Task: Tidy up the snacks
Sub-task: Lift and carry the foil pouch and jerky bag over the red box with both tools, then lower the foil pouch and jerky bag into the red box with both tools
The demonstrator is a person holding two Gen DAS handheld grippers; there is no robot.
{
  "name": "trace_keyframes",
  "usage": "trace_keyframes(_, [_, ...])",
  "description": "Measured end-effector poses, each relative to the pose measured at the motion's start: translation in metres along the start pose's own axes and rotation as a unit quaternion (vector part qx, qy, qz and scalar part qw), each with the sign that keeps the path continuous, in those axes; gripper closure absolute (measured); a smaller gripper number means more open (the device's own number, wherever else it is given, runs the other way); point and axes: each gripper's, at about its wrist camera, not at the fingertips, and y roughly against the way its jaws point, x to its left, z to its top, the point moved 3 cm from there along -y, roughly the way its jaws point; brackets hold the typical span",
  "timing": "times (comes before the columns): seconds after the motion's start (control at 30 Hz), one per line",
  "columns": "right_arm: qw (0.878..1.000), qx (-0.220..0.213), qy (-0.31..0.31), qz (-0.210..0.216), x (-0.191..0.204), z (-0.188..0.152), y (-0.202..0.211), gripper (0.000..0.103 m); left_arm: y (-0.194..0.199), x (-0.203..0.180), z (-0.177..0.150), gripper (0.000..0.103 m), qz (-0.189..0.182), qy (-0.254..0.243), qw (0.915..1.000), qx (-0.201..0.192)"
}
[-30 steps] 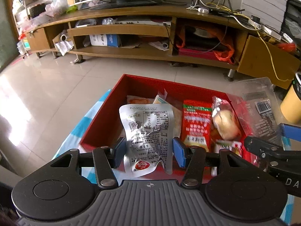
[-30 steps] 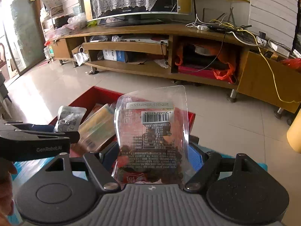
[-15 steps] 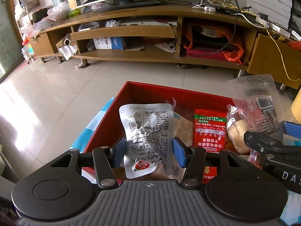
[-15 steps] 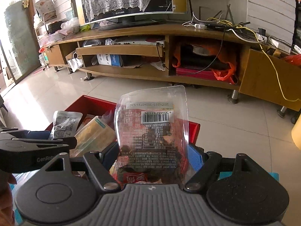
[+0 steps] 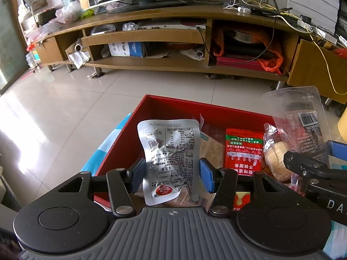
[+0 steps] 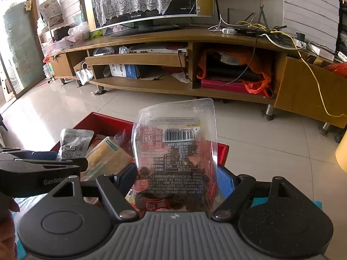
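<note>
Left tongs (image 5: 170,172): clamped on the silver pouch (image 5: 169,158) at its sides.
Silver pouch: upright, long axis vertical, print upside down, rising between the pads above the red box (image 5: 173,106).
Right tongs (image 6: 176,181): clamped on the clear packet (image 6: 175,151).
Clear packet: upright, long axis vertical, barcode near the top, over the box's right end.
Red box: snacks lie inside; stands on the desk.

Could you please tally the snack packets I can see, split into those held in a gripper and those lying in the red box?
Held in a gripper: 2, the silver packet and the clear packet.
Lying in the red box: at least 3 in view, others partly hidden.
Total: at least 5.
</note>
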Motion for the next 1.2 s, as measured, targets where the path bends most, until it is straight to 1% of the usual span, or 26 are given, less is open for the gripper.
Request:
trace_keyframes(0.8, [1.0,0.0,-0.001,-0.007,-0.003,0.002,-0.006,0.025,-0.006,-0.001,0.003,0.042,0.002,0.007,1.0,0.003])
trace_keyframes(1.2, [1.0,0.01,0.005,-0.007,-0.001,-0.001,-0.015,0.025,-0.014,-0.001,0.005,0.041,0.005,0.006,0.9999,0.008])
